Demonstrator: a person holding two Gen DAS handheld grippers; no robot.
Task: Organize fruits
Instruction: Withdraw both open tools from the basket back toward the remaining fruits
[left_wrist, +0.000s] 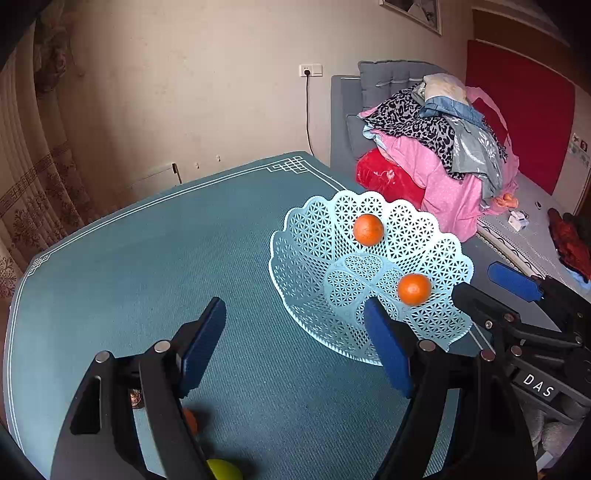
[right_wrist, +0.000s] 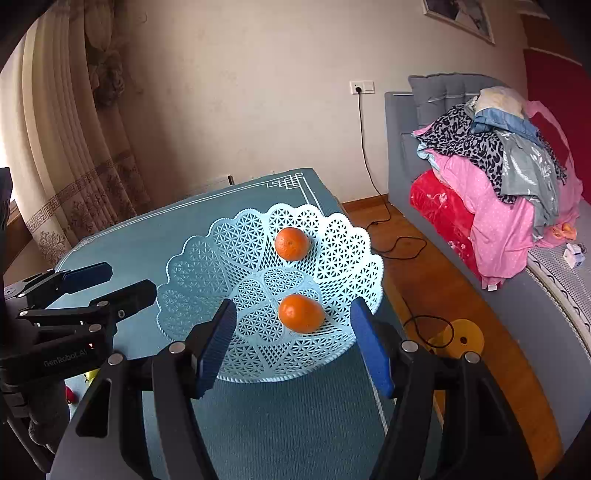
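A pale blue lattice basket stands on the teal table, toward its right side. Two oranges lie in it: one on the far wall, one near the bottom. My left gripper is open over the table at the basket's left rim, with nothing between its blue pads. My right gripper is open over the basket's near side; the lower orange shows between its pads, untouched. A small orange fruit and a yellow-green fruit lie on the table, partly hidden by the left gripper.
The table's right edge runs just past the basket, with wooden floor, a black cable and a yellow disc below. A bed with piled clothes is at the right. Curtains hang at the left.
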